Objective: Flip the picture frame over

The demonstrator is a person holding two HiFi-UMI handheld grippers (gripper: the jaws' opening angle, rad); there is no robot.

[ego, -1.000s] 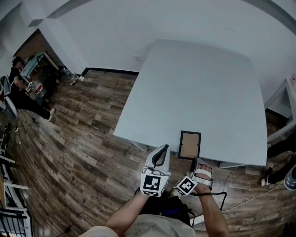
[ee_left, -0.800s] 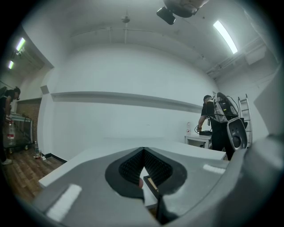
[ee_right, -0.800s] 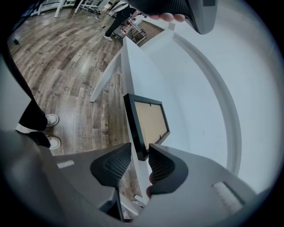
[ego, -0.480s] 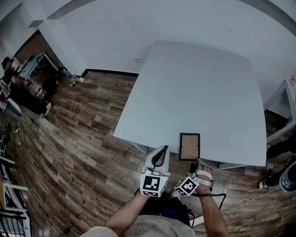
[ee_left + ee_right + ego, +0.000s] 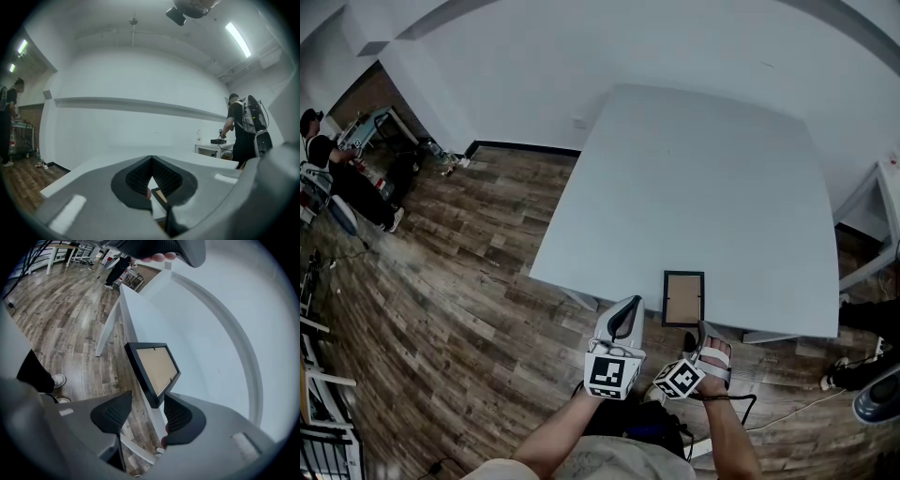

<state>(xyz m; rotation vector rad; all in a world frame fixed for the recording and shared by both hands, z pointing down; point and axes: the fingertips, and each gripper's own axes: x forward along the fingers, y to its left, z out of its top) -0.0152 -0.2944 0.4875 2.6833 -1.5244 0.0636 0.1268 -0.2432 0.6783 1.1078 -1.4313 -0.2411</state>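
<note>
Item: picture frame (image 5: 683, 298), black moulding, brown backing board uppermost. It lies flat on the white table (image 5: 694, 169) at the near edge, lower centre-right of the head view. Whether its near corner overhangs the edge we cannot tell.

Stage: we judge the flip not yet begun. The step in hand is the approach to a grasp.

Right gripper (image 5: 697, 331): jaws wide apart, holding nothing. It sits directly below the frame in the head view, just short of the table edge. In the right gripper view the frame (image 5: 154, 365) fills the centre. Its near corner points down into the gap of the gripper (image 5: 147, 399) and touches neither pad, as far as we can see.

Left gripper (image 5: 629, 302): jaws closed tip to tip (image 5: 151, 160), empty. It sits to the lower left of the frame, off the table.

Next move, our estimate: advance the right gripper until its jaws straddle the near moulding, close firmly on that thin rim, then lift and roll the frame. The shallow edge leaves little bite, so we would expect slipping if it is gripped only at the corner.
</note>
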